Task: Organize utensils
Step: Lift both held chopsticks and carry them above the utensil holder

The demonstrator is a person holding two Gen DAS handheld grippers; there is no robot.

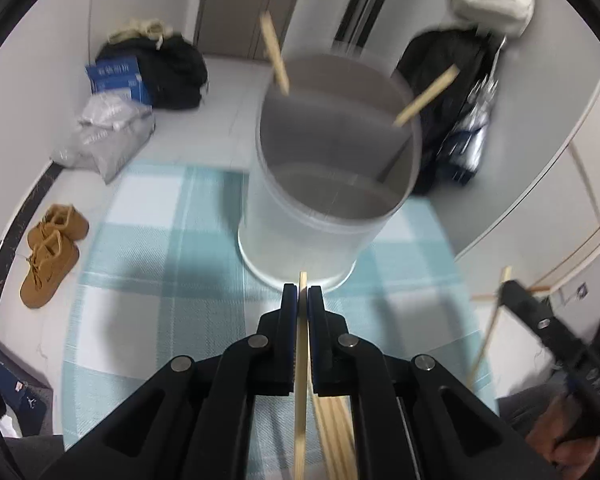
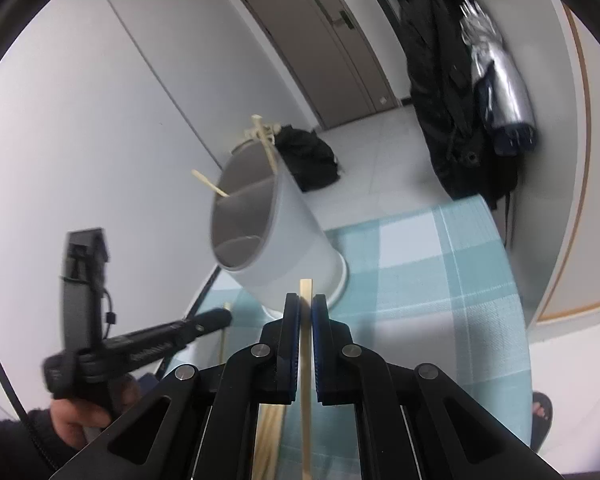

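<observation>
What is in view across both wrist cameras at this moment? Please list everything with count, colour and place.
Utensil holder: one, pale grey, divided, on the cloth.
Chopsticks in holder: two, light wood, leaning on the rim.
Loose chopsticks: several, wood, on the cloth below the left gripper.
Tablecloth: one, teal and white check.
Boots: a pair, tan, on the floor.
Black bag: one, on the floor by a blue box.
Dark coat: hanging by the door.
Left gripper: black, shut on a chopstick.
Right gripper: black, shut on another chopstick.
</observation>
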